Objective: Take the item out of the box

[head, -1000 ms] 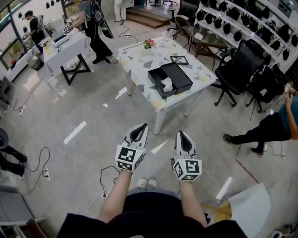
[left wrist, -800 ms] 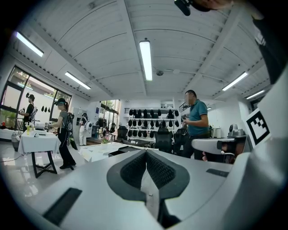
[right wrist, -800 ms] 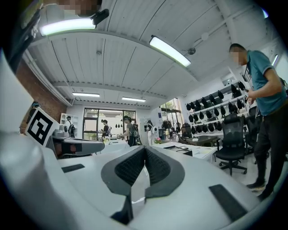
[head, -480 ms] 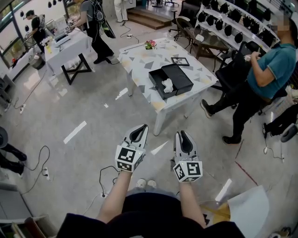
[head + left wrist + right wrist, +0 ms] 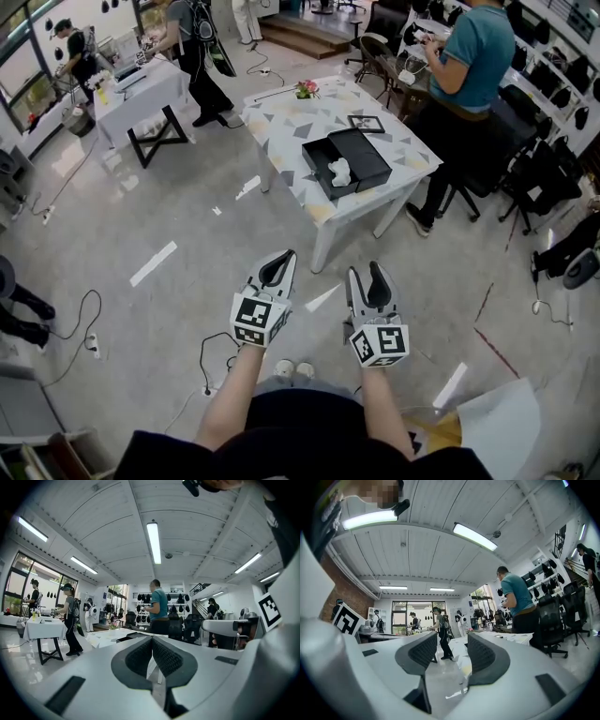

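Pressed together a moment ago, the right tongs [image 5: 367, 273] are opening, empty; left tongs [image 5: 277, 257] sit pressed together; white item [image 5: 339, 170] in the box [image 5: 371, 156] lies well beyond both.

Place: open lab-style workroom | Evidence: bare concrete floor [image 5: 112, 220] with loose cables [image 5: 203, 354]; wall shelves [image 5: 562, 47] of black gear; office chairs [image 5: 544, 173]; patterned table [image 5: 281, 122]; ceiling strip lights [image 5: 153, 541]
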{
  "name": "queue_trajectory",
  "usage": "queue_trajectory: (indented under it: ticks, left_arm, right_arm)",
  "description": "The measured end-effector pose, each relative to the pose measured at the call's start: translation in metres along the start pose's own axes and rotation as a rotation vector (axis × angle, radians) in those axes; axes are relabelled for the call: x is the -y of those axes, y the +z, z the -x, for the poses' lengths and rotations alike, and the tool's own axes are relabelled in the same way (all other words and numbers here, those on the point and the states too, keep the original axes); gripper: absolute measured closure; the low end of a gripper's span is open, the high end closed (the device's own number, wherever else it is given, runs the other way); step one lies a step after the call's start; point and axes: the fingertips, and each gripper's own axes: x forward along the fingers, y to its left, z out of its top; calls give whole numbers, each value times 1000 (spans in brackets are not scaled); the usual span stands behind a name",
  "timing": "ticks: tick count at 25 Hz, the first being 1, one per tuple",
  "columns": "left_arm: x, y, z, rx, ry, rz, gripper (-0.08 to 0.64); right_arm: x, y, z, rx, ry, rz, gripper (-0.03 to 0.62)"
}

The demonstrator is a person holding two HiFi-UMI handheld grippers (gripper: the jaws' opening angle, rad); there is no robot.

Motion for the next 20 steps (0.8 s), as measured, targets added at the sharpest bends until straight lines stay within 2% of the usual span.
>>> queue_trajectory:
  ticks: [13, 20]
  left_arm:
    - [16, -5, -6, 16, 47, -19, 540]
    - [8, -4, -5, 21, 91, -3, 540]
  right_arm:
    - [37, -9, -1, -10, 12, -15, 397]
    - [42, -12, -10, -25, 39, -15, 397]
